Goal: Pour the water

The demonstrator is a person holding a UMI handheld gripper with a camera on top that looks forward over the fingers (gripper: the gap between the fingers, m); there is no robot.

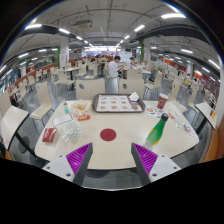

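- Green bottle (157, 130) stood on the white desk (112, 150), ahead of the jaws and off to the right, just beyond the right pad (147, 157) — leaning, not upright, top tipped away to the right.
- The gripper (112, 160) hung low over the near edge of the desk, jaws spread wide with nothing between them but bare desktop; both purple pads showed, the left pad (78, 155) well apart from the right one.
- A red round disc (108, 134) lay flat on the desk, straight ahead of the gap between the jaws.
- Beyond it sat a dark rectangular tray (117, 103) with a raised rim, something small and white on it.
- Out to the left, a clear glossy container (71, 128) with a ribbed look, and a red item (49, 134) further left; what either was, hard to tell.
- A dark red cup (161, 101) stood at the far right of the tray.
- The desk was smooth, pale, rounded at its corners; white chairs (14, 122) ringed it.
- Behind, rows of tables and long ceiling lights (64, 31) filled the hall.
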